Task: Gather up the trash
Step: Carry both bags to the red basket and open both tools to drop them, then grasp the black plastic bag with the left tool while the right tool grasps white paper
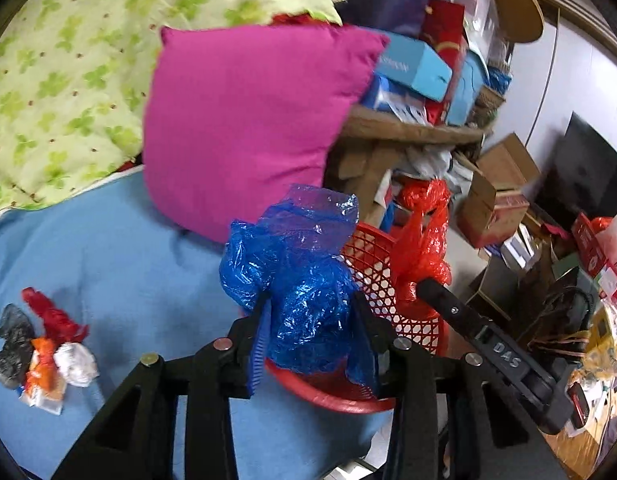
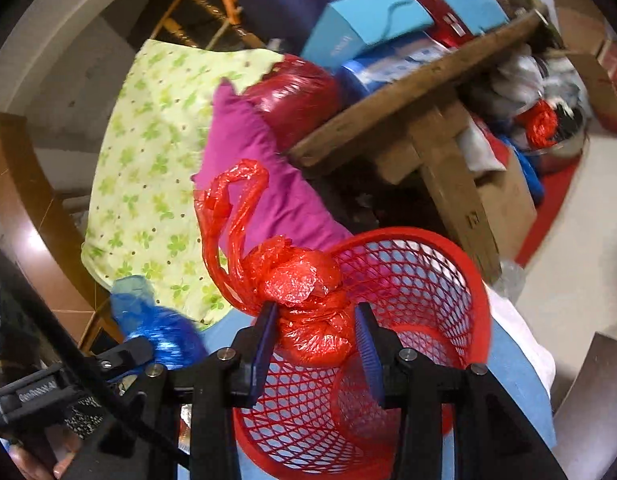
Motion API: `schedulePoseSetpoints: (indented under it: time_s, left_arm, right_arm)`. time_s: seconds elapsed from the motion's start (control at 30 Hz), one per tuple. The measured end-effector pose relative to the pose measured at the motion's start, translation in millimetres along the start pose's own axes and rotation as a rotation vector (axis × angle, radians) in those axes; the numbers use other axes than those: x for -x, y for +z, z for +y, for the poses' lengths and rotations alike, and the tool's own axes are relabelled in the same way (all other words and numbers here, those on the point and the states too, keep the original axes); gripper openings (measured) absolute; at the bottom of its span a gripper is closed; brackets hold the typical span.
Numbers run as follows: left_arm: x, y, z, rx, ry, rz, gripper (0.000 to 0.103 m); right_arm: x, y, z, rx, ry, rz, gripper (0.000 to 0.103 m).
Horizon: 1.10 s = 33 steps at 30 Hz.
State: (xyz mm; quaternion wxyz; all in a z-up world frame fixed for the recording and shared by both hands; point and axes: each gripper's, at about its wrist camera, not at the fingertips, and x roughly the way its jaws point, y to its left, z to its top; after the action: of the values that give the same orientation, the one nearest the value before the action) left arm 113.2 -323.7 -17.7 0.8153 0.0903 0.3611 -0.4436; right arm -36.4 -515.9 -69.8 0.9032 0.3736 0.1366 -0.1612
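Observation:
My left gripper (image 1: 308, 320) is shut on a crumpled blue plastic bag (image 1: 296, 272) and holds it over the near rim of the red mesh basket (image 1: 372, 276). My right gripper (image 2: 316, 328) is shut on a crumpled red plastic bag (image 2: 300, 280) and holds it above the same basket (image 2: 424, 292). The red bag also shows in the left wrist view (image 1: 424, 236), and the blue bag in the right wrist view (image 2: 160, 328). A small pile of crumpled wrappers (image 1: 40, 344), black, red, orange and white, lies on the blue sheet (image 1: 120, 256) at the left.
A magenta pillow (image 1: 248, 120) and a green flowered quilt (image 1: 68, 64) lie behind the basket. A wooden table (image 2: 420, 92) stacked with boxes stands to the right. Cardboard boxes (image 1: 496, 192) and clutter cover the floor beyond.

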Motion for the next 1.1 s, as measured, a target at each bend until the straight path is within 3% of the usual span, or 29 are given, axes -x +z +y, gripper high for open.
schedulePoseSetpoints:
  time_s: [0.07, 0.13, 0.37, 0.57, 0.67, 0.77, 0.9, 1.1]
  left_arm:
    - [-8.1, -1.3, -4.0, -0.007, 0.005, 0.015, 0.048]
    - [-11.9, -1.0, -4.8, 0.001, 0.003, 0.017, 0.063]
    - [19.8, -17.7, 24.3, 0.047, 0.023, -0.042, 0.063]
    - [73.5, -61.4, 94.6, 0.166, 0.163, -0.071, 0.064]
    - [106.2, -92.2, 140.8, 0.253, 0.271, -0.081, 0.064]
    - [141.2, -128.1, 189.0, 0.345, 0.400, -0.086, 0.064]
    - [175.3, -168.2, 238.6, 0.443, 0.531, -0.081, 0.064]
    - [184.3, -194.5, 279.2, 0.506, 0.570, -0.067, 0.064]
  right_arm:
    - [-2.9, 6.6, -7.7, -0.033, 0.003, 0.006, 0.058]
    - [-5.5, 10.1, -10.6, -0.056, -0.001, 0.005, 0.063]
    - [6.6, 2.7, 3.7, 0.014, 0.024, -0.058, 0.063]
    - [18.2, -17.2, 54.0, 0.174, 0.117, -0.138, 0.063]
    - [18.1, -38.8, 93.1, 0.278, 0.196, -0.140, 0.063]
    - [7.3, -59.9, 120.2, 0.341, 0.247, -0.085, 0.063]
    - [-22.1, -98.1, 156.0, 0.418, 0.304, 0.064, 0.063]
    - [-73.2, -151.2, 191.5, 0.503, 0.302, 0.299, 0.063]
